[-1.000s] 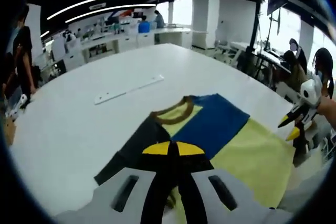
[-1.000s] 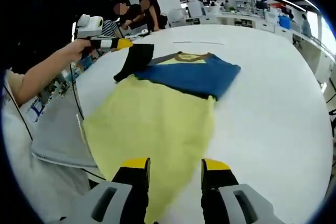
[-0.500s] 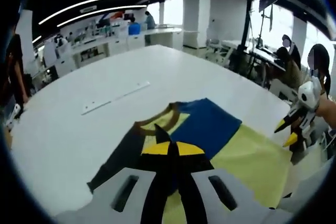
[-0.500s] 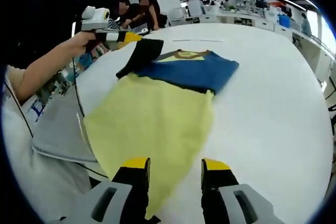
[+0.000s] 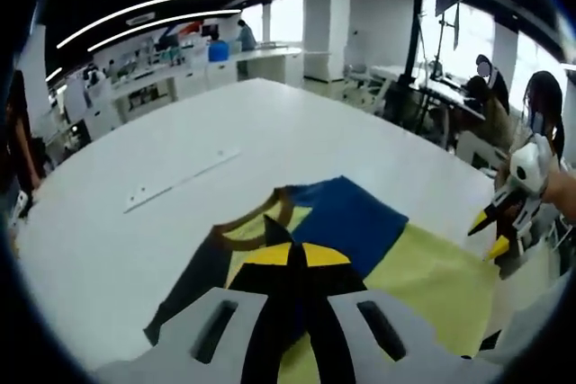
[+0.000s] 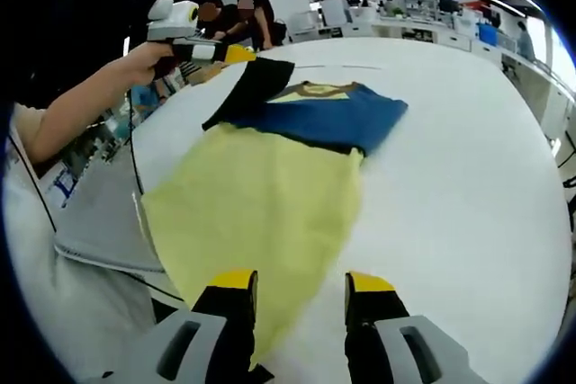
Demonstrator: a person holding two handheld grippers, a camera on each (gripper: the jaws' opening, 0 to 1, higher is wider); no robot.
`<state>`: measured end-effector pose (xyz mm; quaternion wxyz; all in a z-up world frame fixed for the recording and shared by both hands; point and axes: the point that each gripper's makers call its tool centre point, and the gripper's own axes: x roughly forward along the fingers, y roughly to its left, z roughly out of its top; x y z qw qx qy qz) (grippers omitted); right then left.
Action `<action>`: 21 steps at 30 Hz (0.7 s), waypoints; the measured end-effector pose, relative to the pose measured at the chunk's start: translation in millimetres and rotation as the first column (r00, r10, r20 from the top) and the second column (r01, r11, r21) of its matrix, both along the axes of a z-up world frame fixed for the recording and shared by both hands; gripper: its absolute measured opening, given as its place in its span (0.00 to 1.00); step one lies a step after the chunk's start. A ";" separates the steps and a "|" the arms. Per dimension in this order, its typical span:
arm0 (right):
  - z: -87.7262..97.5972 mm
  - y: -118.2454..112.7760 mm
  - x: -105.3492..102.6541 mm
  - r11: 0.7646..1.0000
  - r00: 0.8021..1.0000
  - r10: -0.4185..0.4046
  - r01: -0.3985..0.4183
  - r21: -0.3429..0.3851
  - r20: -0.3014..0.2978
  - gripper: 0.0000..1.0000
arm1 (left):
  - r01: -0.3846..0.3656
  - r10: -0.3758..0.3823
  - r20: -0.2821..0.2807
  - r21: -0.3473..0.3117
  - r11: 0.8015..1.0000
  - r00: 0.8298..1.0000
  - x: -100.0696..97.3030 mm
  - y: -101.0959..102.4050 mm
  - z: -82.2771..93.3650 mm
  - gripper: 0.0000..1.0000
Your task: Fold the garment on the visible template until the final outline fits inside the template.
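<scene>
A garment [image 5: 355, 218] with a yellow body, blue chest, brown collar and black sleeves lies on the white table [image 5: 270, 123]. My left gripper [image 5: 289, 255] is shut on a black sleeve [image 5: 202, 272]. In the right gripper view, that left gripper [image 6: 236, 53] holds the sleeve [image 6: 247, 87] lifted off the table, over the garment's [image 6: 270, 186] far left corner. My right gripper [image 6: 302, 283] stands open at the near yellow hem, which runs between its jaws. It also appears at the right edge of the left gripper view [image 5: 490, 233], jaws apart, above the table edge.
A grey sheet [image 6: 99, 213] lies beside the garment at the table [image 6: 468, 177] edge, near the person's arm [image 6: 81, 119]. A white strip [image 5: 180, 182] rests on the table beyond the collar. People sit and stand at desks around the room.
My left gripper has raised the black sleeve and carried it inward over the blue chest. The garment's top has shifted slightly with it. My right gripper has stayed open at the hem.
</scene>
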<state>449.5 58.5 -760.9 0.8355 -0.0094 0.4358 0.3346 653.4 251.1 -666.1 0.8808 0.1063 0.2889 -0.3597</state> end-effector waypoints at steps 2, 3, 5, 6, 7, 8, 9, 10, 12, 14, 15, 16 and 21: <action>0.5 0.8 0.2 1.000 1.000 0.001 -0.001 0.005 0.000 0.35 | 0.006 -0.006 -0.002 0.000 1.000 1.000 0.9 -4.1 -0.5 0.00; 0.6 1.0 0.3 1.000 1.000 0.001 -0.001 0.005 0.000 0.35 | 0.011 -0.011 -0.003 0.001 1.000 1.000 1.5 -7.0 -0.9 0.00; -1.5 0.6 -0.6 1.000 1.000 0.009 -0.009 -0.003 -0.005 0.35 | 0.022 -0.022 -0.003 0.004 1.000 1.000 2.4 -12.2 -1.3 0.00; -2.4 0.2 -1.1 1.000 1.000 0.011 -0.011 -0.006 -0.007 0.35 | 0.026 -0.026 -0.003 0.004 1.000 1.000 3.1 -14.2 -1.5 0.00; -3.2 -0.2 -1.5 1.000 1.000 0.011 -0.011 -0.008 -0.010 0.35 | 0.031 -0.031 -0.003 0.002 1.000 1.000 3.6 -17.3 -1.4 0.00; -4.0 -0.8 -2.2 1.000 1.000 0.011 -0.011 -0.008 -0.012 0.35 | 0.034 -0.034 -0.004 0.001 0.999 0.999 4.0 -19.2 -1.6 0.00; -4.4 -1.1 -2.4 1.000 1.000 0.010 -0.010 -0.007 -0.014 0.35 | 0.039 -0.039 -0.005 0.001 0.999 0.999 4.4 -21.3 -1.8 0.00; -4.8 -1.5 -2.7 1.000 1.000 0.010 -0.010 -0.006 -0.016 0.35 | 0.042 -0.042 -0.006 0.001 0.999 0.999 5.0 -24.1 -2.1 0.00; -5.6 -2.6 -2.9 1.000 1.000 0.008 -0.009 -0.007 -0.018 0.35 | 0.047 -0.047 -0.007 -0.003 0.999 0.999 6.1 -28.6 -2.3 0.00; -5.8 -3.4 -2.5 1.000 1.000 0.007 -0.007 -0.006 -0.019 0.35 | 0.058 -0.058 -0.006 -0.003 0.998 0.998 4.1 -35.9 -1.8 0.00; -5.6 -4.1 -1.8 1.000 1.000 0.005 -0.005 -0.005 -0.018 0.35 | 0.064 -0.064 -0.005 -0.005 0.998 0.998 4.2 -39.8 -1.5 0.00; -5.4 -4.4 -1.3 1.000 1.000 0.004 -0.004 -0.004 -0.017 0.35 | 0.069 -0.069 -0.005 -0.006 0.998 0.998 4.6 -42.3 -1.3 0.00; -5.6 -5.3 -0.5 1.000 1.000 -0.002 0.002 -0.001 -0.017 0.35 | 0.093 -0.094 -0.005 -0.007 0.996 0.996 6.2 -57.9 -2.2 0.00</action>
